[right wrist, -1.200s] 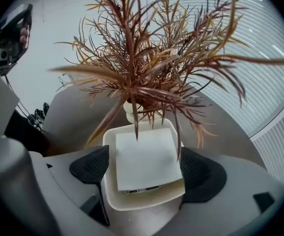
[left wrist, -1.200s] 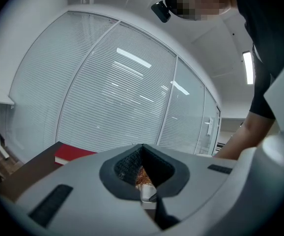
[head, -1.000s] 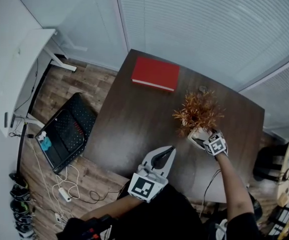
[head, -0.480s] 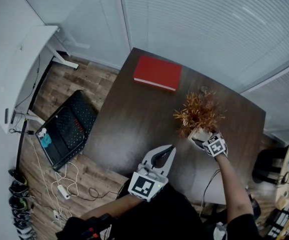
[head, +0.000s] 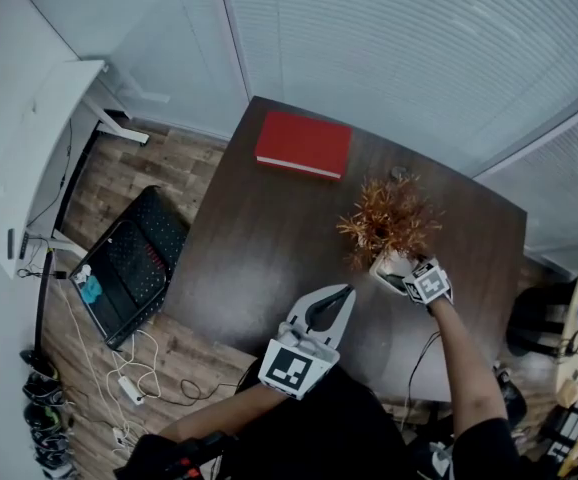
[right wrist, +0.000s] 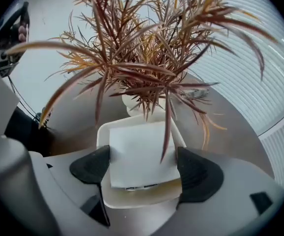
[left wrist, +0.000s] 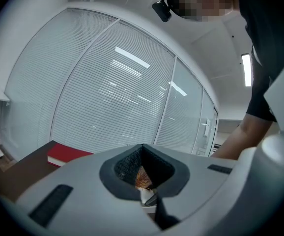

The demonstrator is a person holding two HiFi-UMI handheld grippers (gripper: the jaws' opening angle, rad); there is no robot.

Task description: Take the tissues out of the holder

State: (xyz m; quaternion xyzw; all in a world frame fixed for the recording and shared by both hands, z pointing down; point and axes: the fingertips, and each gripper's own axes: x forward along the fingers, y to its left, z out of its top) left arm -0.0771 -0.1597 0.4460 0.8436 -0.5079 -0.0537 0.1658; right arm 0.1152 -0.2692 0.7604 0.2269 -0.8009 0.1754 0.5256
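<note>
Right gripper view is filled by the right gripper (right wrist: 144, 170), whose jaws are spread wide and set on either side of a white stack of tissues (right wrist: 139, 151) lying in a shallow cream holder (right wrist: 142, 196). The pads are seen at the stack's edges, but a firm grip is not shown. The holder is placed on the dark desk (head: 269, 238) just in front of the white pot (right wrist: 131, 104) of a plant (right wrist: 147, 63) with rust-coloured leaves, one of which hangs over the tissues. The step in hand is judged to be the approach to the grasp, with nothing lifted yet. For the next move the jaws would need to be closed on the tissues alone, not on the holder's rim, and drawn up clear of the leaves. The left gripper (head: 339, 296) is held over the desk's near edge, its jaws brought together at the tips with nothing between them. One holder, one stack, one plant, one red book (head: 304, 145) and two grippers are counted.
</note>
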